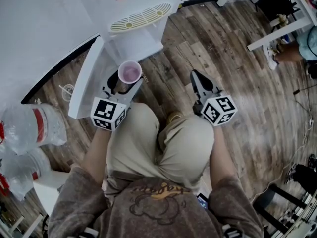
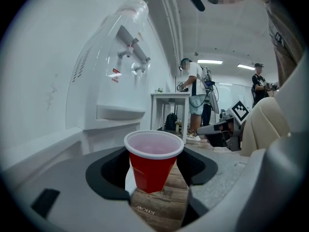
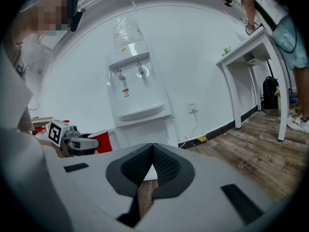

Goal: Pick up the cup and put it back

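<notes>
Reaches both forearms forward past the bent knees (image 1: 148,138), each tool pointing a little below level toward 12 o'clock. Grips the red cup (image 2: 152,166) in the left hand-held gripper (image 1: 123,86), jaws set wide and pressing on the two sides of the cup. Carries it upright, mouth upward, lifted off the wooden floor (image 1: 237,83). Holds the right hand-held gripper (image 3: 152,149) at 3 o'clock of the cup and well apart from it, jaws closed tip to tip with nothing between. Faces the white water dispenser (image 1: 136,29) at 12 o'clock, near the cup but apart from it. Has open floor boards from 1 to 3 o'clock, up to the legs of a white desk (image 3: 251,52). Finds less room at 9 o'clock, with the dispenser's lower body just beside the left tool and large water bottles (image 1: 34,125) further out.
</notes>
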Demonstrator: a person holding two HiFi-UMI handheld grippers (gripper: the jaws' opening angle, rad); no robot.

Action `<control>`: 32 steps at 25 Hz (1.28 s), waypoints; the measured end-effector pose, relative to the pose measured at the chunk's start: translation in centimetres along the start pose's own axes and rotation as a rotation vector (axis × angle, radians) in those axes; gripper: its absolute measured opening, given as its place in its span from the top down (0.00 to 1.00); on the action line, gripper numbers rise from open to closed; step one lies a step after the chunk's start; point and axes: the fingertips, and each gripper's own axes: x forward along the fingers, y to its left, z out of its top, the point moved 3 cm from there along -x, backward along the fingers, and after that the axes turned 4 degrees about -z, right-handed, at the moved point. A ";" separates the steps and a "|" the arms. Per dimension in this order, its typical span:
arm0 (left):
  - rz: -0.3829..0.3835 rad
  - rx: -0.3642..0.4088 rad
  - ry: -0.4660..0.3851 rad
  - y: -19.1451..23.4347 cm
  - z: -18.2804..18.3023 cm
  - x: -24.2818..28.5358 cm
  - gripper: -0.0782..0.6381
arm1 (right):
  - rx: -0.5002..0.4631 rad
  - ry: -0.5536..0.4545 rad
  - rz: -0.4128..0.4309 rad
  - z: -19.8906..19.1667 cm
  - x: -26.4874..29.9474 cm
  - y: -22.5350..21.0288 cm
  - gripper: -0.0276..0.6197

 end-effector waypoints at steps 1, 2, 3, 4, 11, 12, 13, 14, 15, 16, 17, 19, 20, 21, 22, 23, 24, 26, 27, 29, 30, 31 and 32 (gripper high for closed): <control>0.001 0.002 0.001 0.1 0.0 0.2 0.47 | 0.002 0.001 0.001 -0.1 0.0 0.0 0.95; 0.001 0.004 0.001 0.3 -0.1 0.4 0.47 | 0.004 0.002 0.001 -0.1 0.0 -0.1 0.95; 0.001 0.005 0.001 0.5 -0.1 0.7 0.47 | 0.005 0.002 0.002 -0.2 0.0 -0.1 0.95; 0.002 0.006 0.000 0.7 -0.1 1.0 0.47 | 0.006 0.003 0.004 -0.2 0.0 -0.1 0.95; 0.019 0.001 -0.010 2.6 -0.4 3.6 0.47 | -0.012 0.005 0.019 0.0 -0.2 0.2 0.95; 0.026 -0.003 -0.014 2.9 -0.5 4.1 0.47 | -0.011 0.003 0.021 0.0 -0.3 0.2 0.95; 0.034 -0.006 -0.018 3.3 -0.7 4.6 0.47 | -0.009 0.002 0.023 0.0 -0.4 0.2 0.95; 0.042 -0.008 -0.020 3.6 -0.9 5.2 0.47 | -0.007 0.000 0.024 0.0 -0.5 0.2 0.95; 0.049 -0.007 -0.021 3.9 -1.1 5.8 0.47 | -0.005 -0.002 0.026 0.0 -0.6 0.2 0.95; 0.055 -0.004 -0.020 4.3 -1.3 6.4 0.47 | -0.003 -0.004 0.028 0.1 -0.8 0.3 0.95; 0.061 -0.001 -0.019 4.6 -1.5 7.0 0.47 | -0.003 -0.006 0.031 0.1 -1.0 0.3 0.95; 0.075 -0.005 -0.021 5.4 -2.1 8.3 0.47 | -0.002 -0.008 0.036 0.2 -1.3 0.2 0.95; 0.084 -0.011 -0.024 5.8 -2.5 8.9 0.47 | 0.002 -0.009 0.037 0.2 -1.5 0.1 0.95; 0.094 -0.017 -0.026 6.2 -2.9 9.5 0.47 | 0.009 -0.011 0.037 0.2 -1.7 0.1 0.95; 0.105 -0.021 -0.026 6.6 -3.4 10.0 0.47 | 0.016 -0.014 0.036 0.2 -2.0 0.0 0.95; 0.116 -0.022 -0.025 7.1 -3.9 10.5 0.47 | 0.023 -0.015 0.035 0.2 -2.2 -0.1 0.95; 0.128 -0.021 -0.023 7.5 -4.3 11.0 0.47 | 0.027 -0.016 0.034 0.2 -2.4 -0.2 0.95; 0.152 -0.013 -0.020 8.3 -5.2 12.1 0.47 | 0.032 -0.018 0.034 0.2 -2.8 -0.3 0.95; 0.162 -0.010 -0.019 8.7 -5.6 12.6 0.47 | 0.036 -0.018 0.035 0.2 -3.0 -0.4 0.95; 0.178 -0.007 -0.015 9.6 -6.4 13.8 0.47 | 0.041 -0.015 0.040 0.1 -3.2 -0.6 0.95; 0.184 -0.007 -0.012 10.0 -6.9 14.3 0.47 | 0.043 -0.014 0.044 0.0 -3.2 -0.6 0.95; 0.189 -0.008 -0.009 10.4 -7.4 14.9 0.47 | 0.046 -0.013 0.049 0.0 -3.3 -0.6 0.95; 0.193 -0.012 -0.006 10.8 -7.9 15.4 0.47 | 0.048 -0.012 0.053 -0.1 -3.3 -0.7 0.95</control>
